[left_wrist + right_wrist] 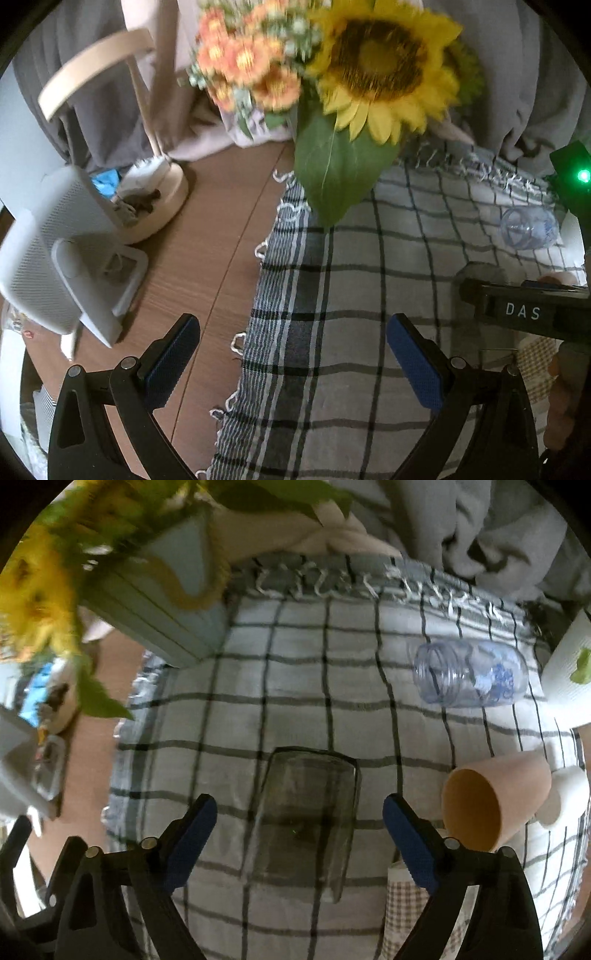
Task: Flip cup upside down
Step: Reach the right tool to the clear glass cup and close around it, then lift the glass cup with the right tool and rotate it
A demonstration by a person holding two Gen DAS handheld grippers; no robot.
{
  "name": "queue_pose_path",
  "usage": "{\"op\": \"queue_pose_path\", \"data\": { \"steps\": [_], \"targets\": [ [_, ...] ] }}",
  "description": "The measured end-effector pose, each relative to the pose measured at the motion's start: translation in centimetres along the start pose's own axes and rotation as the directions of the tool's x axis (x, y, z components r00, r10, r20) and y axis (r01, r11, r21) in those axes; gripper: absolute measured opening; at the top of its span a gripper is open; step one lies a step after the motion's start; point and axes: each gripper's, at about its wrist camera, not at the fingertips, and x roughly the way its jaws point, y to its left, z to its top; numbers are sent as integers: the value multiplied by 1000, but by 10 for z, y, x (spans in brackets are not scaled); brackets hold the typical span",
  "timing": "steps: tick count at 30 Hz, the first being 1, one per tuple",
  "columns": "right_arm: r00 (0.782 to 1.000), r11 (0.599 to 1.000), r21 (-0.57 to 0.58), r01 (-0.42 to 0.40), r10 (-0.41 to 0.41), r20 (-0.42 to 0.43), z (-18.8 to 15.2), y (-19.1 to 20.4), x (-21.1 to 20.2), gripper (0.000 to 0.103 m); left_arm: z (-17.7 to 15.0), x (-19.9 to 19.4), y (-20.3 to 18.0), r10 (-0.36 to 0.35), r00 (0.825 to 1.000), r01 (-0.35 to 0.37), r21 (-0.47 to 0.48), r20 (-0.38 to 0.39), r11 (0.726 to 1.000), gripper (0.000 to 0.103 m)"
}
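Four containers on checked cloth (295, 686), glass cup (306, 812), plastic jar (469, 674), peach cup (491, 801)

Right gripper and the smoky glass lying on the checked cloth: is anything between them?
Nothing visible. The right gripper is open with the glass lying on its side directly between its fingers. The peach cup lies off to the right, outside that gap.

A wooden table (207, 236) carries a checked cloth (295, 709), on which lie a glass cup (306, 819), a plastic jar (469, 674), and a pink cup (495, 801) on their sides.
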Motion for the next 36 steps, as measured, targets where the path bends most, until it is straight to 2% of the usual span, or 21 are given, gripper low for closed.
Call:
{"op": "queue_pose_path", "data": {
  "steps": [5,10,16,21,26,31,36],
  "targets": [
    [997,999,12,36,-35,-67,4,1,24,85,-2,18,1,-18,999,18,0,-39,1000,103],
    [990,998,25,66,-62,-129,4,1,39,72,-1,23,1,-22,999,22,-1,-42,1000,103],
    [989,998,20,67,-63,-133,6,-1,33,69,1,15,-1,-25,999,25,6,-22,1000,103],
    [997,999,-2,34,-34,-73,4,0,-4,69,1,-2,-2,-42,999,42,14,8,999,103],
    [1000,1000,-8,-24,24,17,-4,-10,-57,69,-1,-26,-12,-67,997,67,14,38,998,103],
    [995,999,8,-41,40,92,-26,-27,-94,70,-6,-50,-37,-105,993,102,43,56,994,103],
    [992,999,37,-38,33,119,-52,-57,-119,70,-22,-68,-72,-141,988,136,84,57,987,103]
  ]
}}
